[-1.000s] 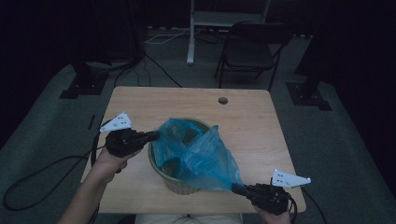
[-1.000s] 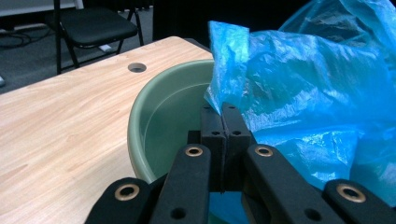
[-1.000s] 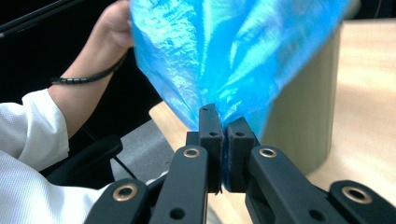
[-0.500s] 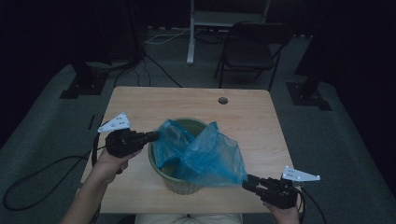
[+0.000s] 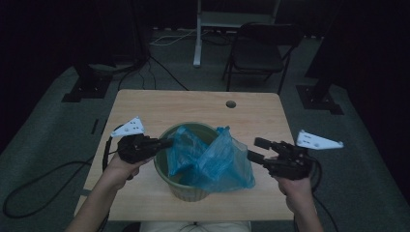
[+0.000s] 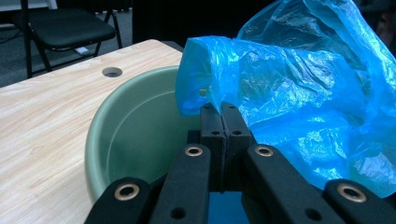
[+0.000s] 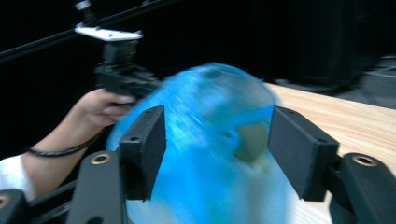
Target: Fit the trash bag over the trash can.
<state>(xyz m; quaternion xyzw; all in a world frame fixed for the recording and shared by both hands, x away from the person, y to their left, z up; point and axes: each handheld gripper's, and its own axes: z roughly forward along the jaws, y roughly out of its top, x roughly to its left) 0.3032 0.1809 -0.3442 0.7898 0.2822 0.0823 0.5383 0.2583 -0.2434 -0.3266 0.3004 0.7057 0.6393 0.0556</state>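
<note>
We are lining the round pale-green plastic bin (image 5: 186, 191) that stands on the near half of the light wooden table (image 5: 145, 108) with a thin, crinkled blue plastic bag (image 5: 212, 162); the bag sits bunched over the bin's mouth, half inside it, and spills over the rim on our right and near side.

Our left gripper (image 5: 162, 143) has its jaws pressed together on a fold of the bag's edge at the bin's left rim; in the left gripper view the black pads (image 6: 224, 135) meet with blue film pinched between them, the bin's bare inner wall (image 6: 135, 135) lying just beyond to the left.

Our right gripper (image 5: 257, 150) has just been opening; its jaws stand apart with nothing clamped, just off the bag's right flank; in the right gripper view the blurred blue film (image 7: 210, 140) bulges beyond the gap between the pads (image 7: 144, 144) without being pressed by them.

The coming move turns on this: the loose part of the bag lies directly left of the right gripper, between the two grippers, and the right hand is much the nearer to it; the bag's mouth runs roughly across the bin from the pinned left edge toward the right; we judge the right gripper must take a fresh hold on the free right edge and draw it over the right rim.
</note>
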